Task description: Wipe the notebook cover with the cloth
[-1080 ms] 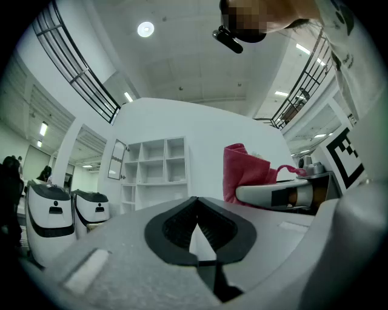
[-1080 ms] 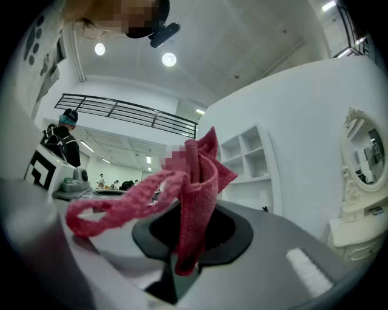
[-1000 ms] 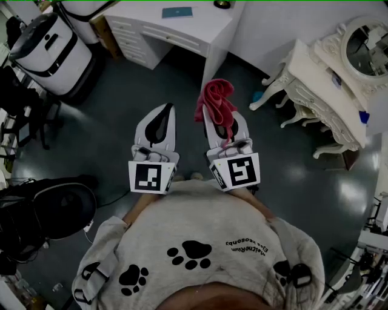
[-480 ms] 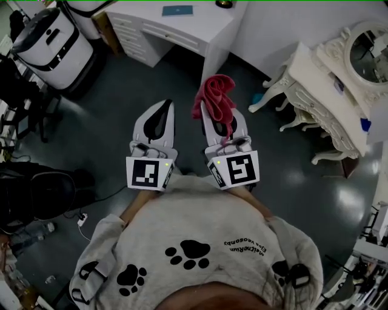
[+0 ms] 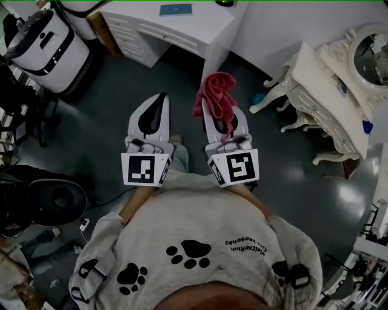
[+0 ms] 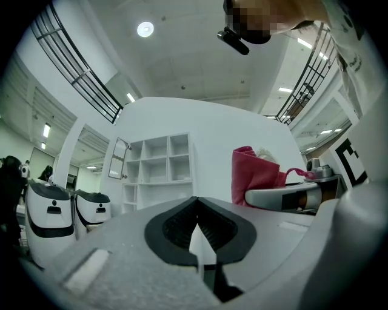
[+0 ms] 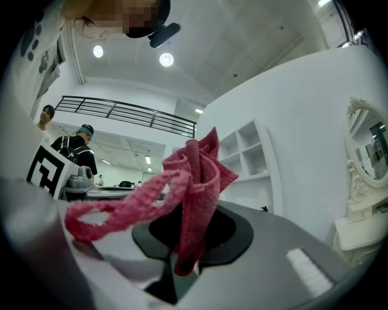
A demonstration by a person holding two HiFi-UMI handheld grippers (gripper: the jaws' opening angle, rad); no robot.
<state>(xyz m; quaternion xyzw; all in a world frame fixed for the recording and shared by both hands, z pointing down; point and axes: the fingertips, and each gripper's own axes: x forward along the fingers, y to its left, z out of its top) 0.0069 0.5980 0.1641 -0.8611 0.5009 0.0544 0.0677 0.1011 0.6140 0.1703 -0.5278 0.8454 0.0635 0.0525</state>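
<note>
A red cloth [image 5: 214, 92] hangs from the tip of my right gripper [image 5: 219, 112], whose jaws are shut on it. In the right gripper view the cloth [image 7: 193, 194] bunches up between the black pads, a loop trailing left. My left gripper [image 5: 154, 109] is held beside it, jaws shut with nothing between them. From the left gripper view the cloth [image 6: 257, 174] shows at the right. A teal notebook [image 5: 176, 9] lies on the white desk [image 5: 206, 27] at the top of the head view, well ahead of both grippers.
A white ornate dressing table [image 5: 330, 97] with a mirror stands at the right. A white machine [image 5: 45, 45] is at the upper left, dark equipment [image 5: 42, 203] at the left. Dark floor [image 5: 115, 91] lies between me and the desk.
Both grippers have stayed together in front of me, the left one shifting slightly left and up. The scene has slid a little in the head view. The cloth stays held.
</note>
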